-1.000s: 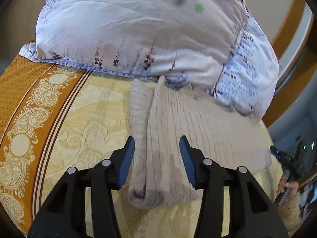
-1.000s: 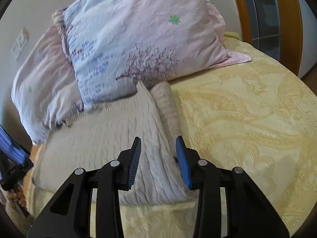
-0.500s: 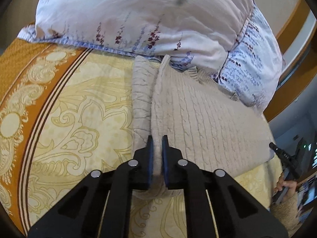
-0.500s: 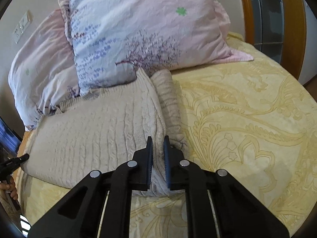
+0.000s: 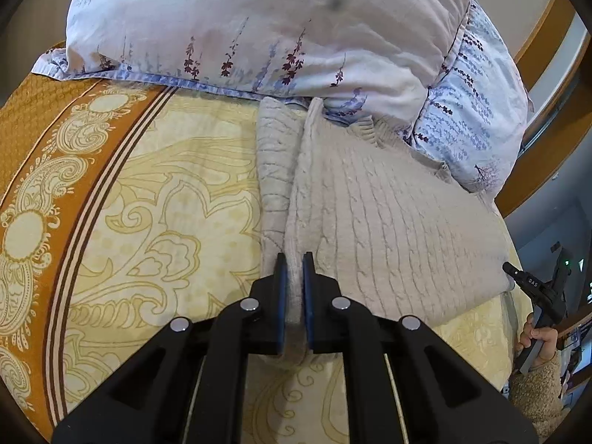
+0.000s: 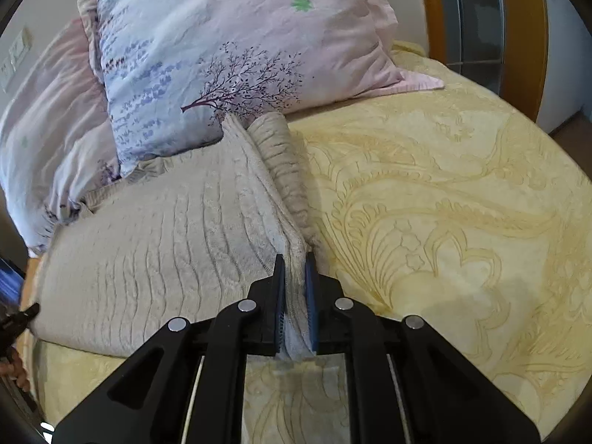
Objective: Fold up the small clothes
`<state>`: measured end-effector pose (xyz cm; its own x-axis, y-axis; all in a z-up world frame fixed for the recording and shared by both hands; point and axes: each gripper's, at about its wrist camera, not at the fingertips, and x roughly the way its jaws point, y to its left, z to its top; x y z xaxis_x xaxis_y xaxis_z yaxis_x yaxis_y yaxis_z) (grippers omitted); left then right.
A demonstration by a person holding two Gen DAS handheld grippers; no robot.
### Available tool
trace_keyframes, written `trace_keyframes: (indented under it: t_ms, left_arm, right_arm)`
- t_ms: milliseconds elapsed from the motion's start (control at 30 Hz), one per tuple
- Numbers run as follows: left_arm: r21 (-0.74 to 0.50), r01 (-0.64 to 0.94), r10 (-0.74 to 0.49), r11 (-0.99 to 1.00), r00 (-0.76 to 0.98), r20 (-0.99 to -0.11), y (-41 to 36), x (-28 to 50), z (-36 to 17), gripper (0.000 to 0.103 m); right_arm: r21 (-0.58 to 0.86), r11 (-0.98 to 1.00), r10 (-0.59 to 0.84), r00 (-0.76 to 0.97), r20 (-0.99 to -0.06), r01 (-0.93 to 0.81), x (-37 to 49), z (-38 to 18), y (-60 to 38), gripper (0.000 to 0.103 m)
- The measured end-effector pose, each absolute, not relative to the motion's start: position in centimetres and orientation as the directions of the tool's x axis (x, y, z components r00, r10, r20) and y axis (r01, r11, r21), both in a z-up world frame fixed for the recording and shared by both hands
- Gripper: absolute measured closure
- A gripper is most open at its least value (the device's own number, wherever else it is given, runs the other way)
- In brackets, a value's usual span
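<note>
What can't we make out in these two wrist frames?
- Left wrist view: the sweater hem at the grip is covered by the left gripper.
- Right wrist view: the same hem is covered by the right gripper.
- Both views: the sweater's collar end tucks under the pillows, so its neckline is hidden.
- Left wrist view: the bedspread is cut off by the fisheye rim.

A home bedroom: a yellow patterned bedspread (image 6: 462, 192) with an orange ornamental border (image 5: 48, 170) covers a bed, two floral pillows (image 6: 229, 44) lean at its head, and a wooden-framed window (image 6: 473, 14) stands beside it.
</note>
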<state>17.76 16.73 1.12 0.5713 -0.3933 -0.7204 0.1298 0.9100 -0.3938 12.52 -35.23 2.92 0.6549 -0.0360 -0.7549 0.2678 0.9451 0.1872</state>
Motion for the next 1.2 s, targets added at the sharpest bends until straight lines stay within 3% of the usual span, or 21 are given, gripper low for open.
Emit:
trace_keyframes:
  t_ms: [133, 167, 200, 267, 400, 533, 1000, 1200]
  left_arm:
    - [-0.401, 0.129, -0.392, 0.907, 0.607, -0.692, 17.1, 17.1, 2.3, 0.089]
    - [-0.401, 0.129, -0.389, 0.907, 0.62, -0.681, 17.2, 16.9, 2.7, 0.081]
    - [-0.401, 0.129, -0.385, 0.907, 0.641, -0.665, 17.2, 16.6, 3.3, 0.073]
    - [-0.393, 0.149, -0.385, 0.907, 0.668, -0.637, 16.4, 16.4, 4.4, 0.066]
    - [-0.345, 0.218, -0.397, 0.913, 0.668, -0.629, 13.4, 16.6, 5.1, 0.056]
    - [-0.326, 0.233, -0.397, 0.916, 0.642, -0.656, 11.8, 17.3, 4.3, 0.056]
    - [-0.311, 0.201, -0.367, 0.929, 0.605, -0.706, 11.7, 18.0, 1.6, 0.045]
    - [-0.503, 0.132, -0.462, 0.854, 0.638, -0.617, 15.1, 19.1, 3.2, 0.044]
  right_arm:
    - [0.147, 0.954, -0.073, 0.682, -0.727, 0.26, 12.4, 4.7, -34.4, 0.087]
    - [0.14, 0.959, -0.078, 0.708, -0.702, 0.245, 12.3, 5.6, -33.9, 0.083]
    - [0.14, 0.964, -0.07, 0.724, -0.686, 0.226, 12.4, 6.1, -33.5, 0.078]
    - [0.132, 0.978, -0.033, 0.746, -0.665, 0.161, 13.1, 6.7, -31.9, 0.056]
    - [0.111, 0.993, 0.051, 0.725, -0.687, 0.036, 15.3, 6.0, -28.4, 0.056]
    - [0.109, 0.994, 0.097, 0.681, -0.726, -0.025, 17.1, 4.4, -26.2, 0.056]
    - [0.07, 0.997, 0.064, 0.668, -0.741, -0.018, 17.6, 2.2, -25.1, 0.054]
    - [0.106, 0.994, 0.093, 0.667, -0.739, -0.021, 17.6, 2.1, -25.6, 0.053]
